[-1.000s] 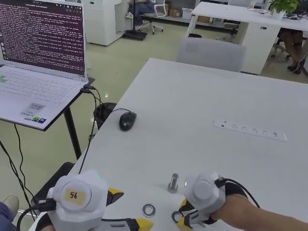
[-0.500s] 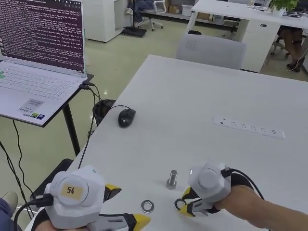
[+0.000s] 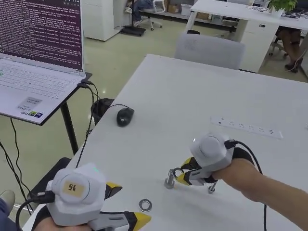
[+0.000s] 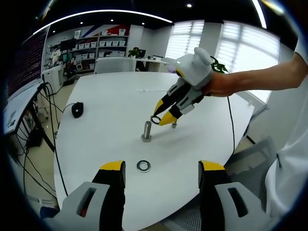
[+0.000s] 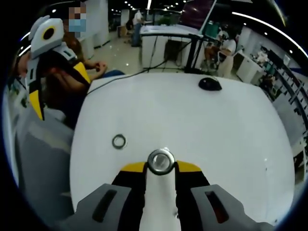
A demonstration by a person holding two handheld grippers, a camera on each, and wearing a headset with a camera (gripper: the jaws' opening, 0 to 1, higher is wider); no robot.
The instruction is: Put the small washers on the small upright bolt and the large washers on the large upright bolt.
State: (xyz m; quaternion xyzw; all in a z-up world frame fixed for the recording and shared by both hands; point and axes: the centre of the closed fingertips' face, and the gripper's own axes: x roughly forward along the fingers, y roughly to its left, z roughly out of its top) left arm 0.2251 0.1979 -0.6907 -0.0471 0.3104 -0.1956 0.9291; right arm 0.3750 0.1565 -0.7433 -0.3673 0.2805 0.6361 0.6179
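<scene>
The large upright bolt [image 3: 169,180] [image 4: 146,131] stands near the table's front edge. A small upright bolt [image 3: 211,188] [image 4: 174,125] stands just to its right. My right gripper [image 3: 180,176] [image 5: 160,167] is shut on a large washer [image 3: 177,172] [image 5: 160,161] [image 4: 156,119], held flat just above and beside the large bolt's top. Another washer [image 3: 145,205] [image 4: 143,166] [image 5: 119,141] lies flat on the table in front of the bolt. My left gripper [image 3: 129,204] [image 4: 162,167] is open and hovers low, just short of that loose washer.
A black mouse [image 3: 123,116] [image 5: 210,83] lies at the table's left edge and a white power strip [image 3: 245,128] further back on the right. A laptop [image 3: 33,62] on a stand is left of the table, and a grey chair [image 3: 209,50] stands at the far side.
My right gripper has carried its washer away from me and leftward, from the table's front edge up to the large bolt's top. The small bolt behind it has come into sight. The left gripper has stayed put.
</scene>
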